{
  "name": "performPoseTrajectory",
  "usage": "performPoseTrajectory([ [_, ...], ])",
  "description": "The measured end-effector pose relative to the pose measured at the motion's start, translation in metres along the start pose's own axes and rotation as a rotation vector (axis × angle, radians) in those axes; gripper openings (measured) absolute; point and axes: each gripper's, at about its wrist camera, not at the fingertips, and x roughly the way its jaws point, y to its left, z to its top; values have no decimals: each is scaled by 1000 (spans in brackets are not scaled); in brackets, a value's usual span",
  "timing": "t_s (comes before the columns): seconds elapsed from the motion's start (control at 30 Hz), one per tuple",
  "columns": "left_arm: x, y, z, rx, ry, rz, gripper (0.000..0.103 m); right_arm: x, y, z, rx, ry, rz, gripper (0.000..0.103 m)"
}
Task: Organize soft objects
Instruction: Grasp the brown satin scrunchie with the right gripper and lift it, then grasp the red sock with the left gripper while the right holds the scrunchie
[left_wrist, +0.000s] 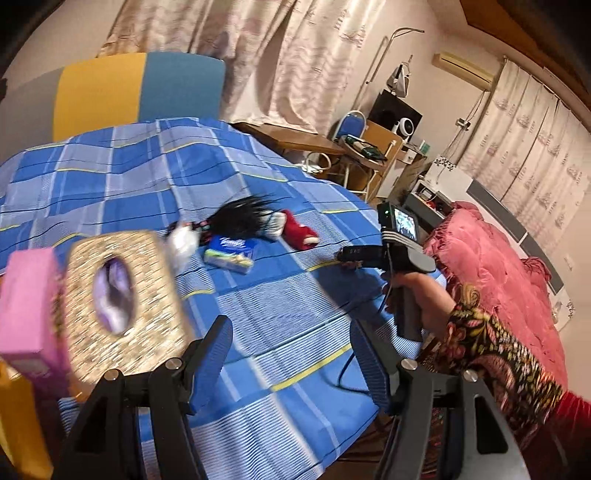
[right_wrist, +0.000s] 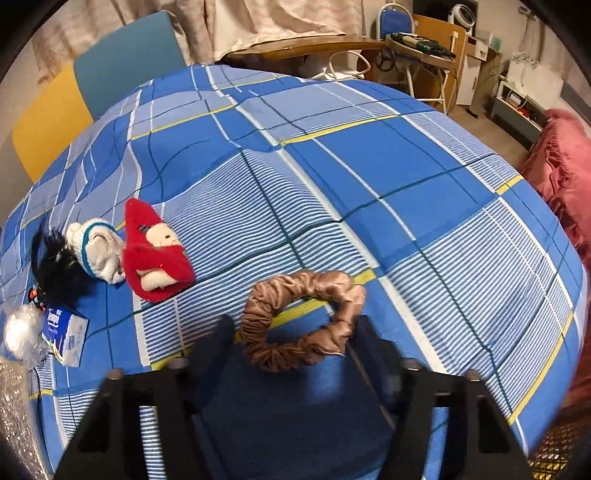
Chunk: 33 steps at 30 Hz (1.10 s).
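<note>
A brown satin scrunchie lies on the blue plaid bedspread, squeezed into a heart shape. My right gripper points down at it, and both fingers touch its sides, so it is shut on it. To the left lie a red plush piece, a white knit piece with a teal band and a black furry thing. In the left wrist view my left gripper hovers open and empty over the bed. The right gripper shows there in a hand with a patterned sleeve.
A glittery gold tissue box and a pink box stand close at the left. A tissue pack and a clear plastic bag lie beside the soft items. A pink quilt is at the right; chairs and a desk stand behind.
</note>
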Motion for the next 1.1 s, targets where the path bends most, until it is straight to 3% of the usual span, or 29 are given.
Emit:
performPoseTrajectory([
  [0.1,17,-8,10,-2,24,-5,67,-1,-8,1,38,14,32,22],
  [0.2,42,-15,21,-20,64,-16,67,-5,-10,1,62,24,60,18],
  [0.4,106,-27,44,-76,164,-46,67,-37,-8,2,76,-64,130,17],
  [0.53,162,-36,64,-75,223,-66,67,-50,-16,4,108,-117,110,17],
  [0.67,216,-31,82,-144,283,-89,67,-52,-25,7,157,-136,114,17],
  [0.9,296,-21,109,-243,346,-20,67,-61,-22,14,149,-196,125,17],
  [1.0,313,-20,118,-225,321,18,67,-63,-20,15,148,-207,134,17],
  [1.1,331,-21,118,-183,358,79,67,-64,-21,16,154,-214,144,17],
])
